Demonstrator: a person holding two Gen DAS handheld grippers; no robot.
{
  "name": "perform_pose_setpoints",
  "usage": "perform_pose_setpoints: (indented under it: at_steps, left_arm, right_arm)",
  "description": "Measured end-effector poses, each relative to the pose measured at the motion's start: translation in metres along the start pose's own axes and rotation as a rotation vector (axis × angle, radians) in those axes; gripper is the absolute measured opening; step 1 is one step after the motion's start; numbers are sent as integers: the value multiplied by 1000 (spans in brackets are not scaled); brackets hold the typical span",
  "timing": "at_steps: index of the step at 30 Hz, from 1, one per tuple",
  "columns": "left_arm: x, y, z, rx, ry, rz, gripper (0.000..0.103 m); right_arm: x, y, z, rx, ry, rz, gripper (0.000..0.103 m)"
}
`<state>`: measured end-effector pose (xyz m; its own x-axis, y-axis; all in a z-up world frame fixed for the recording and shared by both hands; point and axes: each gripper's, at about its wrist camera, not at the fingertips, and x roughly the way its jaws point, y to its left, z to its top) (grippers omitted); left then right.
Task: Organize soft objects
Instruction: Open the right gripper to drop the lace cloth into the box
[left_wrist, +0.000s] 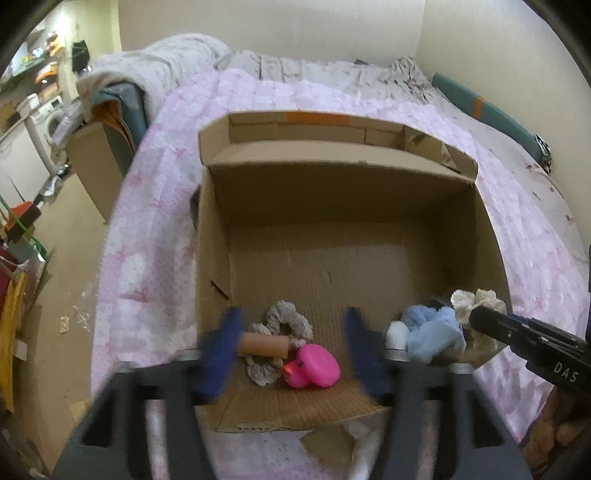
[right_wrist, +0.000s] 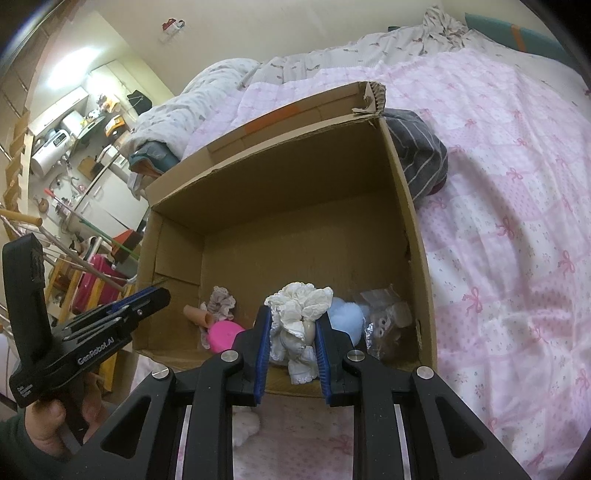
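An open cardboard box (left_wrist: 340, 192) sits on the pink bedspread. Inside at its near side lie a pink rubber duck (left_wrist: 314, 367), a grey scrunchie (left_wrist: 284, 321), a tan cylinder (left_wrist: 264, 345) and a light blue fluffy item (left_wrist: 432, 332). My left gripper (left_wrist: 291, 350) is open and empty over the near edge of the box, above the duck. My right gripper (right_wrist: 291, 336) is shut on a cream lace scrunchie (right_wrist: 299, 306) and holds it over the box's near right part. That scrunchie also shows in the left wrist view (left_wrist: 476, 301).
A grey striped cloth (right_wrist: 421, 155) lies against the box's far right corner. A foil-wrapped brown toy (right_wrist: 388, 325) sits in the box's right corner. Rumpled bedding (left_wrist: 166, 70) is piled at the head of the bed. The floor and clutter lie off the bed's left edge.
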<state>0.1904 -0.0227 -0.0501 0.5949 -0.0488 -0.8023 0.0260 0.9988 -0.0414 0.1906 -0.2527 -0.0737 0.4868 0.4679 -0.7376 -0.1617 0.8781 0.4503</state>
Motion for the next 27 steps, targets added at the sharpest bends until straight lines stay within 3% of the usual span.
perform_pose_setpoints:
  at_steps: [18, 21, 22, 23, 27]
  left_arm:
    - [-7, -4, 1, 21, -35, 39, 69]
    - [-8, -4, 1, 21, -38, 40, 69]
    - [-8, -3, 1, 21, -38, 41, 69]
    - [-8, -3, 1, 21, -39, 41, 69]
    - [-8, -2, 2, 17, -42, 49, 69]
  right_arm:
    - [-1, 1, -1, 9, -13, 10, 25]
    - [-3, -4, 0, 42, -20, 16, 46]
    - [-5, -6, 0, 61, -32, 20, 66]
    - [-8, -8, 0, 79, -50, 22, 72]
    - [-13, -17, 2, 127, -72, 29, 74]
